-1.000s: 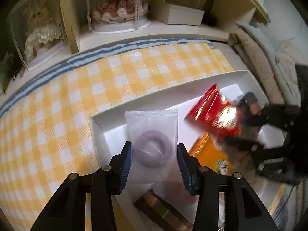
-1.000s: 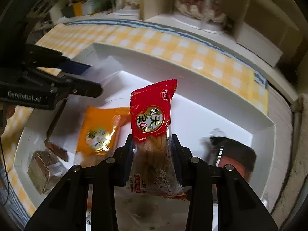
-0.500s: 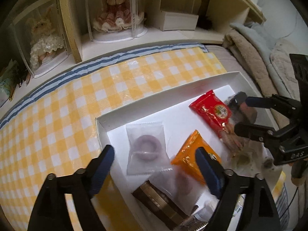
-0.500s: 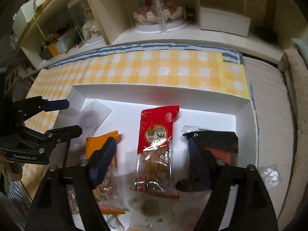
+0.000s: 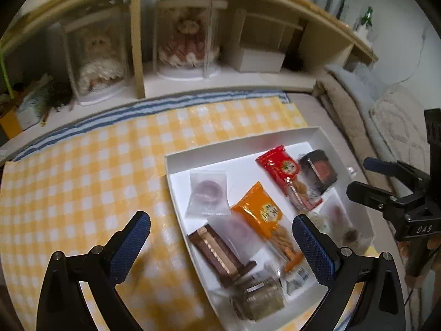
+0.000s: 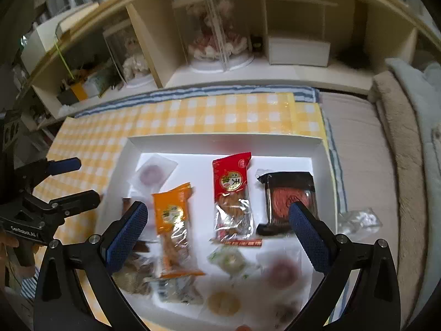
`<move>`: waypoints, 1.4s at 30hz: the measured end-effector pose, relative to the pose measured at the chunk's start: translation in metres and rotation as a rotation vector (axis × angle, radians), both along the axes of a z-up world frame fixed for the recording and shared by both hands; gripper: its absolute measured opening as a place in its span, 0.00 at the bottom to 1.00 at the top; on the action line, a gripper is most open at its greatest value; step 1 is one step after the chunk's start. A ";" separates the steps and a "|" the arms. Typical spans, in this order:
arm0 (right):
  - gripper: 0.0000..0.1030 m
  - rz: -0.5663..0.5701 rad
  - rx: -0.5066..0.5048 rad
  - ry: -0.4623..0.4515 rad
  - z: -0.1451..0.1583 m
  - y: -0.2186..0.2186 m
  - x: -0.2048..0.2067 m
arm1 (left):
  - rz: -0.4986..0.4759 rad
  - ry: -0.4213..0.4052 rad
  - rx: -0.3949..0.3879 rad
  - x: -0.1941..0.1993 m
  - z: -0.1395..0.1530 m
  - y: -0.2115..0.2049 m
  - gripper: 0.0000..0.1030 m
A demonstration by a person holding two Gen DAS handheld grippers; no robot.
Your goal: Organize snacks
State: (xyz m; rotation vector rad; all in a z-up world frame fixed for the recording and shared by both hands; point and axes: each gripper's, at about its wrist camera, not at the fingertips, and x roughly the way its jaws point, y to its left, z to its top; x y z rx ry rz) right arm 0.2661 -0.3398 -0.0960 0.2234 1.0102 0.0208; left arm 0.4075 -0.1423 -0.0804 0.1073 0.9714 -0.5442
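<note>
A white tray (image 5: 171, 173) (image 6: 220, 141) on the yellow checked cloth holds several snack packets. A clear packet with a purple ring (image 5: 208, 193) (image 6: 154, 172) lies flat at its far left. The red packet (image 5: 279, 167) (image 6: 231, 182) lies near the middle, between an orange packet (image 5: 261, 212) (image 6: 171, 212) and a dark packet (image 5: 319, 169) (image 6: 289, 195). My left gripper (image 5: 219, 222) (image 6: 86, 179) hangs above the tray's left part, its jaws opening wide with nothing between them. My right gripper (image 6: 217, 209) (image 5: 361, 175) hovers over the tray's near side, jaws likewise opening and holding nothing.
A brown bar (image 5: 217, 251) and more small wrapped sweets fill the tray's near end. A crumpled clear wrapper (image 6: 358, 220) lies to the right of the tray. Behind the cloth stands a shelf with doll cases (image 5: 187, 44) and a white box (image 6: 299, 51). Blankets (image 5: 358, 110) lie at the right.
Both grippers let go of their packets, the left of the clear purple-ring one, the right of the red one. Both opened wide and rose away, and the packets now lie in the tray.
</note>
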 end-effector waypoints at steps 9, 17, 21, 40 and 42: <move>1.00 -0.034 -0.026 -0.050 0.039 0.026 -0.055 | 0.076 -0.095 -0.025 -0.085 0.058 0.040 1.00; 1.00 -0.059 -0.059 -0.112 0.072 0.053 -0.114 | 0.129 -0.168 0.016 -0.164 0.085 0.074 1.00; 1.00 -0.075 -0.073 -0.155 0.086 0.065 -0.139 | 0.129 -0.209 0.022 -0.204 0.093 0.083 1.00; 1.00 -0.112 -0.209 -0.267 0.094 0.113 -0.229 | 0.165 -0.310 -0.049 -0.317 0.081 0.146 1.00; 1.00 -0.124 -0.220 -0.271 0.091 0.115 -0.234 | 0.167 -0.320 -0.039 -0.324 0.076 0.149 1.00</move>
